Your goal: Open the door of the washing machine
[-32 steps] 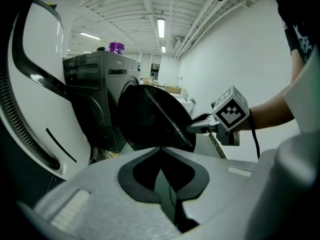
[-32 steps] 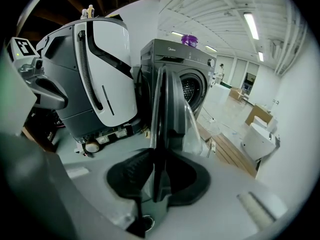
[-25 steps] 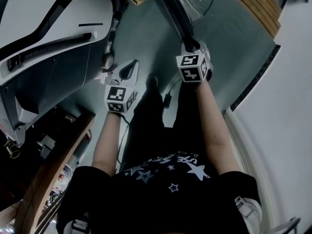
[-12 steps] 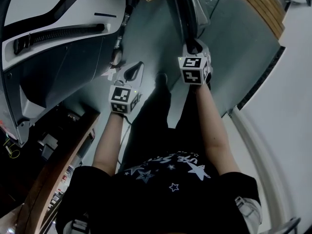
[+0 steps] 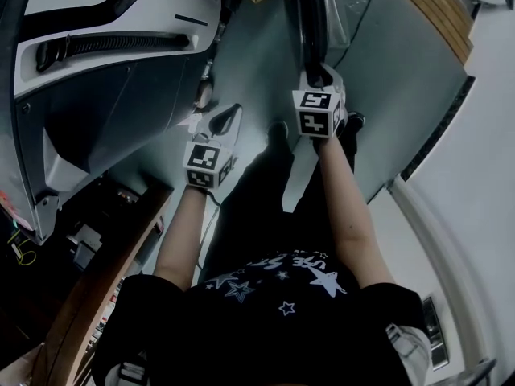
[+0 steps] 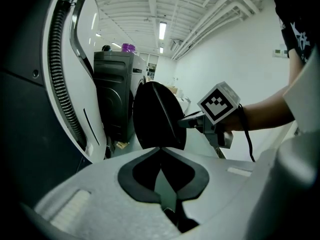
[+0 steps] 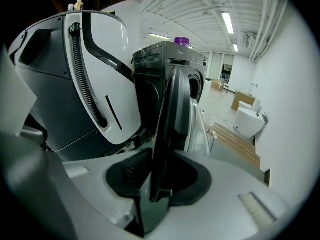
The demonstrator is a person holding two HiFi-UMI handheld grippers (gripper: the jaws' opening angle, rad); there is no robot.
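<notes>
Found the door (image 7: 167, 129) of the washing machine (image 7: 167, 69) swung well out from the dark cabinet, standing edge-on above the grey-green floor (image 5: 249, 63). Saw its rim seated between the jaws of the right gripper (image 7: 162, 156), which were closed on that rim, though they had just been opening a little with the rim between them. Noted the left gripper (image 6: 160, 151) off to the side, near the door's dark face but apart from it, its jaws shut together on nothing. Spotted, on top of the cabinet, a purple-capped container (image 7: 181, 40). Made out, beside the cabinet on the left gripper's side, a big white housing (image 7: 107, 79) with a black ribbed hose (image 7: 82, 79) running down it. Picked out planks (image 5: 422, 10) lying along the floor's edge on the right gripper's side, well apart from the door. Judged the step in hand to be the opening swing itself, already far along. Reckoned the next move called either for carrying the rim further round its hinge arc with the wrist turning to match, or, if that was open enough, for spreading the jaws clear and backing straight off the rim. Thought a slackening hold might let the rim slip out early.
</notes>
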